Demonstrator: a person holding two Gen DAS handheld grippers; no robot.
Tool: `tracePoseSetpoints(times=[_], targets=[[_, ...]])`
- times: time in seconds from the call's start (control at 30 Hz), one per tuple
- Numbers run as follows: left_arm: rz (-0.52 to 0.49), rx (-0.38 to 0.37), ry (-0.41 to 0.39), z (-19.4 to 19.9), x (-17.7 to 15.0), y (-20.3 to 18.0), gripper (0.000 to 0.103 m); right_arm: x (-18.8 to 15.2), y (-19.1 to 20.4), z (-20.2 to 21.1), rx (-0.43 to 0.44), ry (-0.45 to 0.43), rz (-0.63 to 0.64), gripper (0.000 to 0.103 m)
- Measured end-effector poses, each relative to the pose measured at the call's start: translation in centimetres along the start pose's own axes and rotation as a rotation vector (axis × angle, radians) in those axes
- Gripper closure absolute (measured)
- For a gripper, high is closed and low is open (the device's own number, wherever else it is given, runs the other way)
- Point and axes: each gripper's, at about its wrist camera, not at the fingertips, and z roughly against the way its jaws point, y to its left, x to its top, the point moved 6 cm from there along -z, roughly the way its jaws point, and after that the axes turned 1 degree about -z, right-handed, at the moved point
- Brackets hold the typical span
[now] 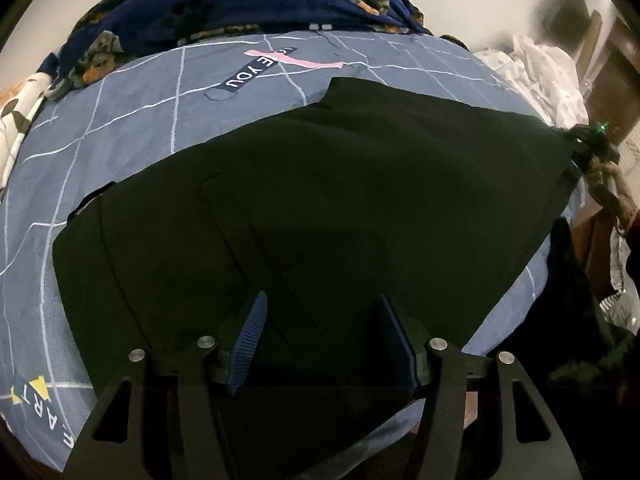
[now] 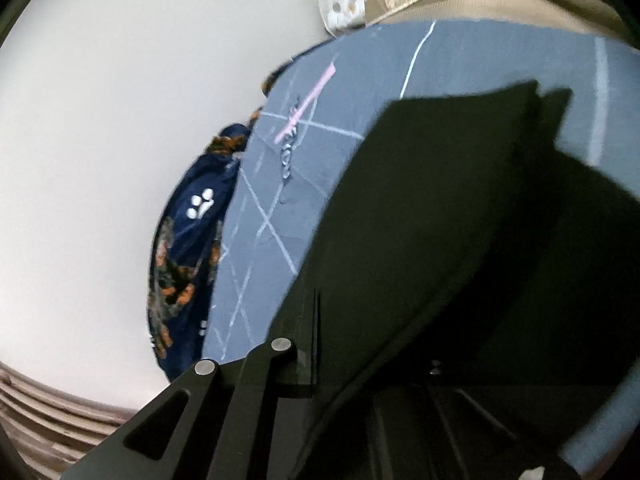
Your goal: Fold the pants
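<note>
Black pants (image 1: 340, 200) lie spread across a blue bedspread (image 1: 140, 128) with white grid lines. My left gripper (image 1: 322, 320) hovers over their near part, open, its blue ribbed pads apart with only the flat fabric below them. At the far right edge of that view my right gripper (image 1: 588, 146) pinches the pants' far right corner, held by a person's hand (image 1: 608, 184). In the right wrist view the black pants (image 2: 440, 220) rise off the bed in a folded sheet and drape over my right gripper (image 2: 320, 320), which is shut on them; one finger is hidden under the cloth.
A dark blue blanket (image 1: 240, 0) with orange and grey print is bunched at the bed's far side against a pale wall. A heap of white cloth (image 1: 540, 72) sits at the far right. Another dark garment (image 1: 572, 280) hangs off the bed's right edge.
</note>
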Motion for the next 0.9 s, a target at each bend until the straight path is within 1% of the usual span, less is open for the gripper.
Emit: tracePoseSetpoints(times=[0.1,0.2,0.23,0.27,0.3,0.4,0.5,0.57,0.6,0.67,0.7,0.77,0.83,0.9], targets=[[0.012,-0.028,0.008,0.0,0.1,0.3,0.044,-1.0,-1.1,1.3,-0.018,0.013,0.0,0.101],[0.029,-0.052,0.007,0.1,0.2,0.6,0.044,-1.4,-4.4,2.3,-0.027,0.03,-0.051,0.101],[0.034,-0.06,0.007,0.2,0.2,0.7,0.044,-1.4,-5.7,2.7,-0.012,0.032,-0.088,0.102],[0.035,-0.062,0.007,0.2,0.2,0.7,0.044,-1.4,-6.6,2.8,0.041,0.038,-0.134,0.103],[0.034,-0.063,0.008,0.2,0.2,0.7,0.044,-1.3,-6.8,2.8,0.072,0.033,-0.154,0.103],[0.022,-0.052,0.012,0.1,0.2,0.6,0.044,-0.9,-6.6,2.9,0.078,0.035,-0.143,0.103],[0.01,-0.048,0.017,0.1,0.2,0.5,0.044,-0.5,-7.2,3.5,0.13,0.046,-0.215,0.099],[0.011,-0.048,0.017,0.1,0.1,0.5,0.043,-0.5,-7.3,4.1,0.161,0.05,-0.23,0.089],[0.012,-0.05,0.017,0.1,0.1,0.5,0.043,-0.7,-7.2,4.4,0.161,0.056,-0.222,0.085],[0.012,-0.054,0.016,0.1,0.1,0.5,0.042,-1.4,-6.7,5.1,0.191,0.07,-0.206,0.064],[0.011,-0.058,0.017,0.1,0.1,0.5,0.041,-1.9,-6.2,5.3,0.218,0.084,-0.2,0.059],[0.009,-0.065,0.02,0.0,0.1,0.4,0.038,-2.9,-5.2,5.3,0.238,0.104,-0.176,0.038],[0.002,-0.066,0.027,-0.1,0.2,0.2,0.035,-4.2,-4.0,5.0,0.248,0.137,-0.141,0.032],[-0.008,-0.06,0.033,-0.1,0.2,0.0,0.033,-5.6,-3.1,4.4,0.251,0.168,-0.115,0.031]])
